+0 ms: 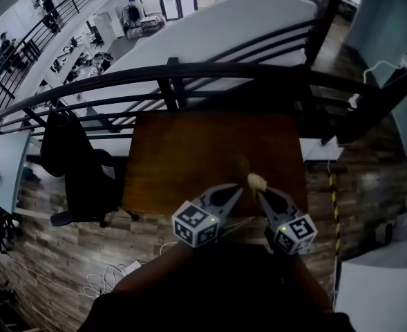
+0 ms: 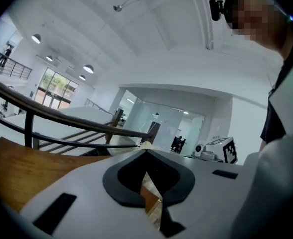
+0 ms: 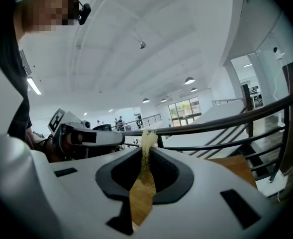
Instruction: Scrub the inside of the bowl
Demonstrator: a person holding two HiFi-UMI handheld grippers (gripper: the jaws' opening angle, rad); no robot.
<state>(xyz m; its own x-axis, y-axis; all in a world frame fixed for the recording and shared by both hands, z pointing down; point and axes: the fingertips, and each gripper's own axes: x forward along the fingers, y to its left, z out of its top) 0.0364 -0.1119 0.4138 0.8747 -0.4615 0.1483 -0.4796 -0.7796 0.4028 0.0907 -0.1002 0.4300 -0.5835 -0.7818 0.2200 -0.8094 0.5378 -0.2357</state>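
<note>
Table [image 1: 182, 158] whole in head view only; sponge [image 3: 146, 161] in right gripper [image 3: 147, 146]

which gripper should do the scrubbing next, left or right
Right: the right gripper is clamped on the yellow scrubber, close to what looks like the bowl. The left gripper is shut, nothing visibly held.

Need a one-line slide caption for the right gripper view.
The right gripper pinches a yellow sponge in its jaws above the wooden table, left gripper alongside, dark railing beyond.
</note>
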